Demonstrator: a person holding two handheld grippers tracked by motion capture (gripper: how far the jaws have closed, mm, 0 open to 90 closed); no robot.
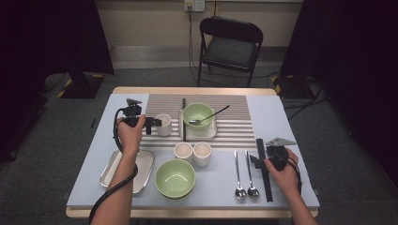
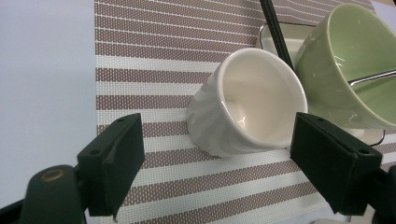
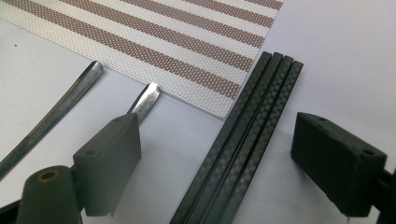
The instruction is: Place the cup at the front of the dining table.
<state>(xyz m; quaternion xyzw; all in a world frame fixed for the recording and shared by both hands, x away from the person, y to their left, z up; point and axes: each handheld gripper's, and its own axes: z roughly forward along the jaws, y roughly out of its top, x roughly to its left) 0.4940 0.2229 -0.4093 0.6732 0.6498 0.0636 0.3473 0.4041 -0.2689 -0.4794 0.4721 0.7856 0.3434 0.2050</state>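
The white cup [image 2: 247, 109] stands on the striped mat [image 2: 154, 60] beside the green bowl [image 2: 350, 65], between the spread jaws of the left gripper [image 1: 151, 123], not yet grasped; the right gripper [image 3: 219, 168], released, straddles the black chopsticks [image 3: 243, 140], still lying on the counter [image 1: 94, 154]

Right gripper view chops off the black chopsticks [image 3: 243, 140] at the bottom edge, and the 2 spoon handles [image 3: 60, 105] run out at the left, bowls unseen. In the left gripper view the green bowl [image 2: 345, 60] gets clipped at the right edge, and the white cup [image 2: 243, 102] hides part of its tray [image 2: 280, 39].
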